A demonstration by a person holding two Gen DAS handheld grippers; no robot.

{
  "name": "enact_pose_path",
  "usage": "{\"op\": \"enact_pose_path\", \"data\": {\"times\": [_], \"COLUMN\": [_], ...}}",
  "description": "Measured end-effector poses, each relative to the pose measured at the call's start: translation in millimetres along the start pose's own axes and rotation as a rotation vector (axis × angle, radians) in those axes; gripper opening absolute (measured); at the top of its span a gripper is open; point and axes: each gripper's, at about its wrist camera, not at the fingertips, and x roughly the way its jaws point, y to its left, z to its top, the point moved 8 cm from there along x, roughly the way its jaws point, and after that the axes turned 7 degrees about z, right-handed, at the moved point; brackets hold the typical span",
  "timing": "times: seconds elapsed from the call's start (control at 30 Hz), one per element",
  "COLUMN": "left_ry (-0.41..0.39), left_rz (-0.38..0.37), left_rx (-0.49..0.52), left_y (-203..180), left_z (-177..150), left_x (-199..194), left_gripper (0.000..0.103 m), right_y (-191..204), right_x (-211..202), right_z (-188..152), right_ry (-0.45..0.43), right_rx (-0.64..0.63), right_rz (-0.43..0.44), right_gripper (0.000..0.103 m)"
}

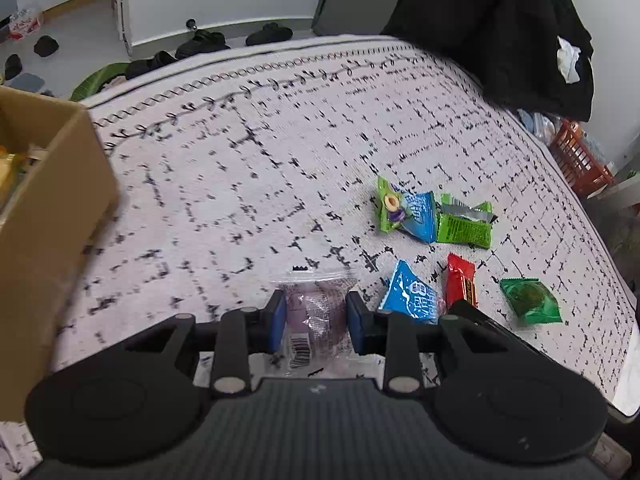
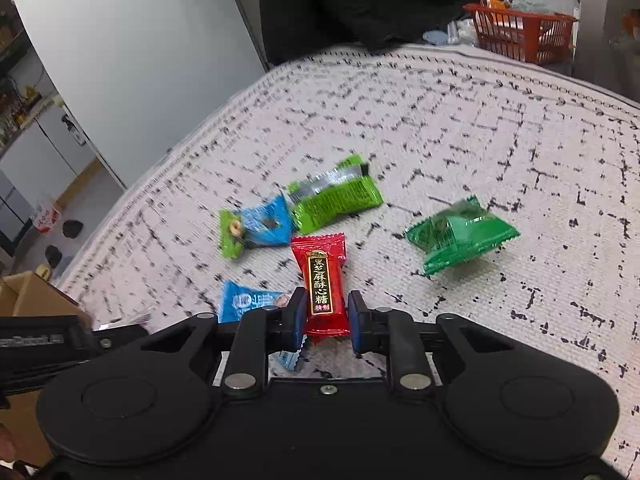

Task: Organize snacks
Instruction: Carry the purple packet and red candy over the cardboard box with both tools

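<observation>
Patterned cloth: white with black marks, spread beneath both tongs and carrying all loose snacks.

Cardboard box: open-topped, standing on the cloth to the left of the left tongs.

Orange basket: far ahead and to the right of the right tongs, past the cloth's edge.

Left tongs: blue pads clamped on a clear packet holding something purple, barcode facing up.

Right tongs: pads either side of a red candy; the left pad touches it, but whether the grip is fully closed I cannot tell.

Light green packet: ahead of the right tongs, silver strip showing, just beside a blue packet that overlaps a small green packet with a nut picture.

Dark green candy: ahead and right of the right tongs, apart from the others.

Second blue packet: just left of the right tongs, between the two tools.
</observation>
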Motion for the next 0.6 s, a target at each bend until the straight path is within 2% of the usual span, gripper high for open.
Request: {"op": "enact_pose_path", "data": {"times": [0.33,0.6], "left_ry": [-0.094,-0.14], "left_rz": [0.038,0.06], "left_rx": [-0.021,-0.053], "left_y": [40,72], "left_z": [18,28], "left_x": [-62,-95], "left_gripper": [0.031,0.031], "right_y": [33,64], "right_x": [-26,-42], "right_z": [11,11], "right_ry": [-0.062,-0.093], "right_rx": [-0.004,-0.025], "right_rz": [0.084,0.129], "right_gripper": [0.02,0.02]}}
